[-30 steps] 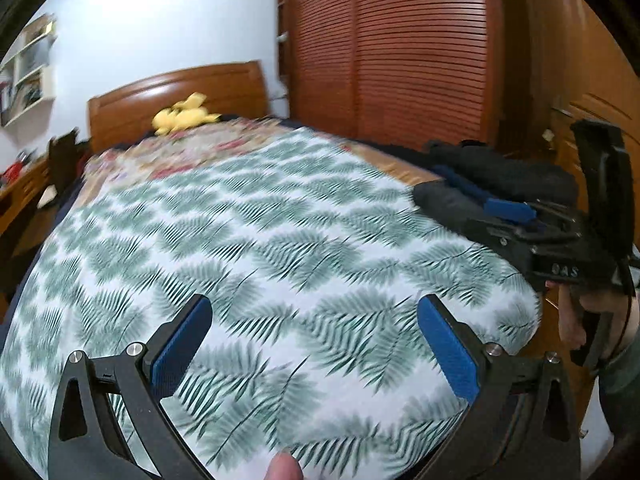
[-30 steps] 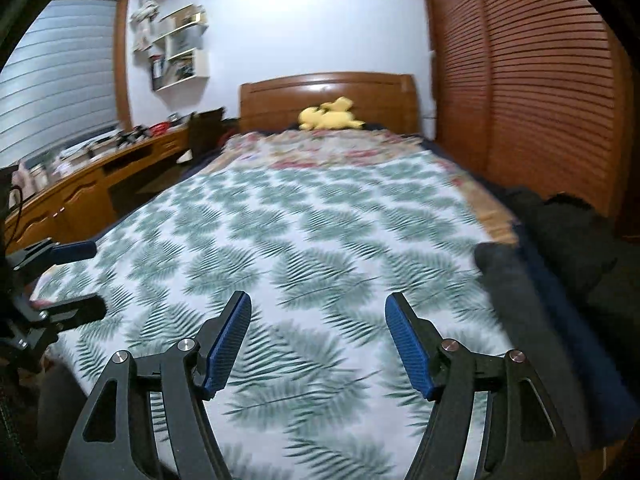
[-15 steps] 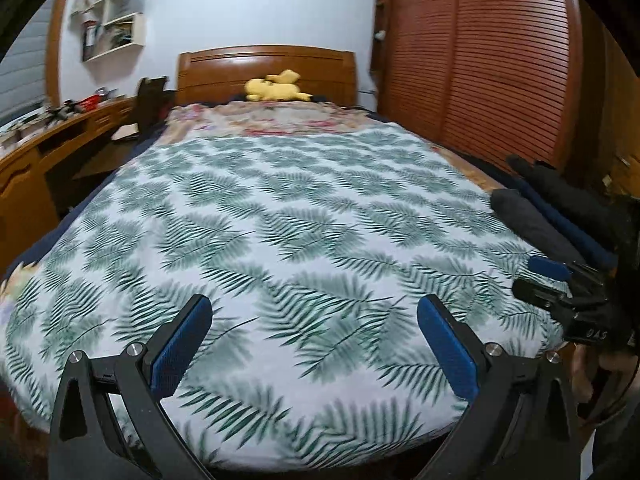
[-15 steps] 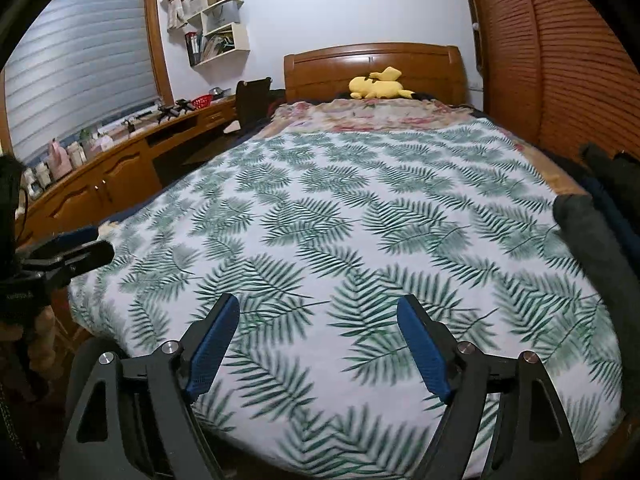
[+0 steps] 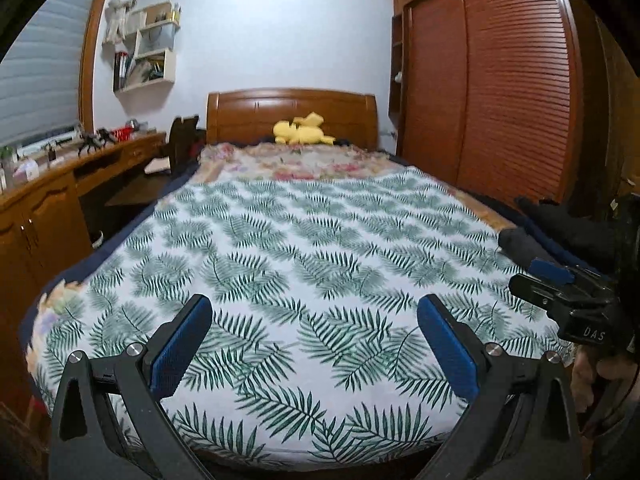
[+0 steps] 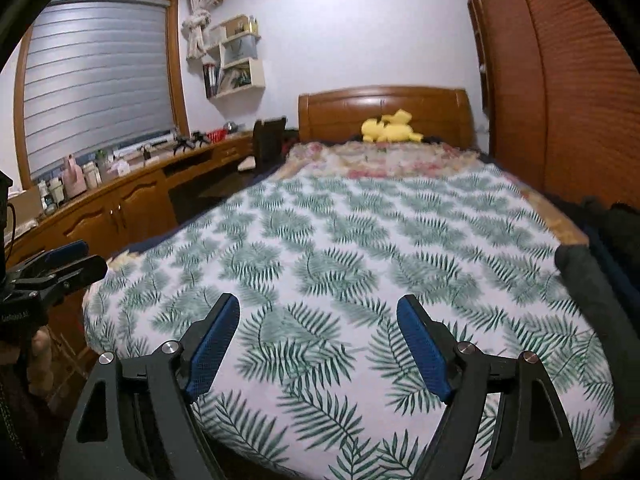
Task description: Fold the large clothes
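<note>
Dark clothes [image 5: 560, 228] lie in a heap at the right edge of the bed; they also show in the right wrist view [image 6: 600, 272]. My left gripper [image 5: 314, 318] is open and empty, held at the foot of the bed above the fern-print cover [image 5: 300, 240]. My right gripper [image 6: 318, 322] is open and empty, also at the foot of the bed. Each gripper shows in the other's view: the right one at the right [image 5: 540, 276], the left one at the left [image 6: 76, 258]. Neither touches the clothes.
A wooden headboard [image 5: 292, 114] with a yellow plush toy [image 5: 302, 132] stands at the far end. A wooden desk with small items [image 6: 120, 196] runs along the left. A slatted wardrobe [image 5: 500, 92] lines the right wall. A floral blanket [image 6: 384, 158] covers the pillows' end.
Both grippers have pulled back and risen from over the bed to its foot, and the left view has swung left to face the headboard. Both stay open and empty.
</note>
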A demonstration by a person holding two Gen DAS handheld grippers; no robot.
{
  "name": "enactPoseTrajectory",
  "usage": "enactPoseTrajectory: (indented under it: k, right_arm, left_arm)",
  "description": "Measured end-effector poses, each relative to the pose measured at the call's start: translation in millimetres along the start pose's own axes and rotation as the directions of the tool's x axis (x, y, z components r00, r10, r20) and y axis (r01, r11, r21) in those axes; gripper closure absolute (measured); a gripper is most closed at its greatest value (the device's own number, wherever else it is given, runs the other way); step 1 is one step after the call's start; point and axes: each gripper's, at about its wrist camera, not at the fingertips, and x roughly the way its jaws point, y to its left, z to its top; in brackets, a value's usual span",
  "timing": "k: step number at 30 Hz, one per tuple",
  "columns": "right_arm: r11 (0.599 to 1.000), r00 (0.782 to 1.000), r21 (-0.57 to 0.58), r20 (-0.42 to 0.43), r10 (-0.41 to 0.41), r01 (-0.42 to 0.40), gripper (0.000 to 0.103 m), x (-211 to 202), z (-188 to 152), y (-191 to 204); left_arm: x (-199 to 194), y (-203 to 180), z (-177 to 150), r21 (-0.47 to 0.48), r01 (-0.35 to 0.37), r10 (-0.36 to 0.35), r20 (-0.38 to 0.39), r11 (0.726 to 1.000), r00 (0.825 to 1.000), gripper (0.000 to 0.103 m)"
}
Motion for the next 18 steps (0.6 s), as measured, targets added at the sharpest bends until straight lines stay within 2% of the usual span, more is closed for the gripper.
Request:
enactPoseTrajectory:
  k: [8,18]
  right_arm:
    - [0.999,0.995,0.003,0.093,-0.037,0.037,0.021,-27,-3,4]
    - [0.999,0.992,0.000,0.112,-0.050,0.051,0.021,-27,-13,11]
  left_arm:
    - [-34,-7,11,-0.001,-0.007,0.007,0.107,1.000,0.994,0.001]
    - [-37,-12,11,0.007,-0.023,0.022,0.122,1.000,0.992,0.001]
